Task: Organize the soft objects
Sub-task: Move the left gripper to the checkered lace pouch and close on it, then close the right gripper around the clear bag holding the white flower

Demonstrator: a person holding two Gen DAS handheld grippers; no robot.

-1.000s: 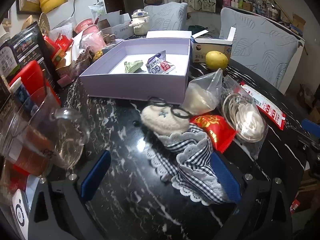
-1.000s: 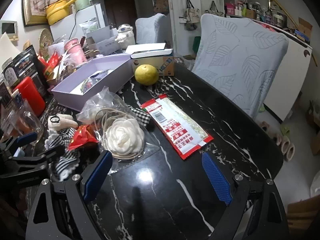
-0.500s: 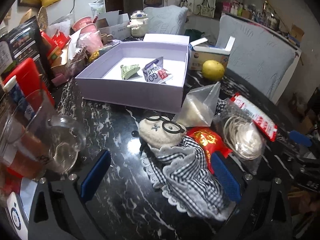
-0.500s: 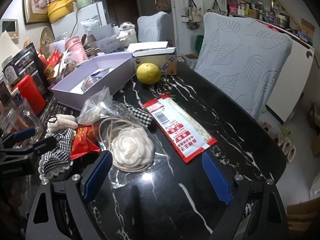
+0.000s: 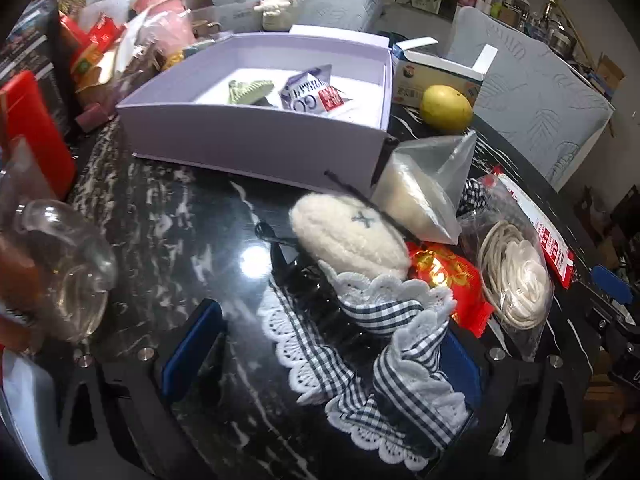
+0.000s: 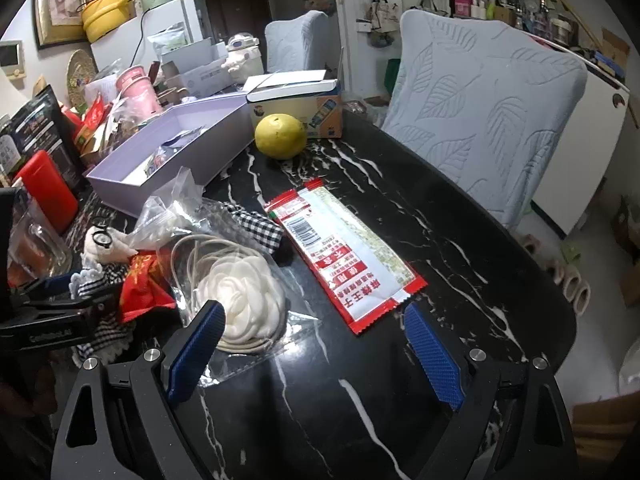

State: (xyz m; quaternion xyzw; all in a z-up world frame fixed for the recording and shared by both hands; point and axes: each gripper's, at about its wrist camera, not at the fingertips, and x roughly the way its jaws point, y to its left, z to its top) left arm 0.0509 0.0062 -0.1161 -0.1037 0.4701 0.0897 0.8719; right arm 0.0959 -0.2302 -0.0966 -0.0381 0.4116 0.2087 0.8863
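A white plush doll (image 5: 348, 236) with black glasses and a lace-edged gingham dress (image 5: 384, 344) lies on the black marble table (image 5: 160, 208). My left gripper (image 5: 326, 354) is open and low over the dress, which lies between the fingers and covers part of the right pad. Beside the doll are a red packet (image 5: 444, 276), a bagged white fabric flower (image 6: 240, 296) and a clear bag of white stuff (image 5: 424, 196). My right gripper (image 6: 316, 354) is open over bare table, its left finger near the flower bag. The lavender box (image 5: 256, 140) holds two small items.
A lemon (image 6: 280, 136) and an open carton (image 6: 296, 100) stand behind the box. A red-and-white sachet (image 6: 344, 264) lies flat at mid-table. A glass pitcher (image 5: 68, 280) and red containers crowd the left edge. A grey chair (image 6: 484, 120) is to the right.
My left gripper has moved forward and down onto the doll, whose dress now lies between its fingers. The right gripper has stayed put and stays open.
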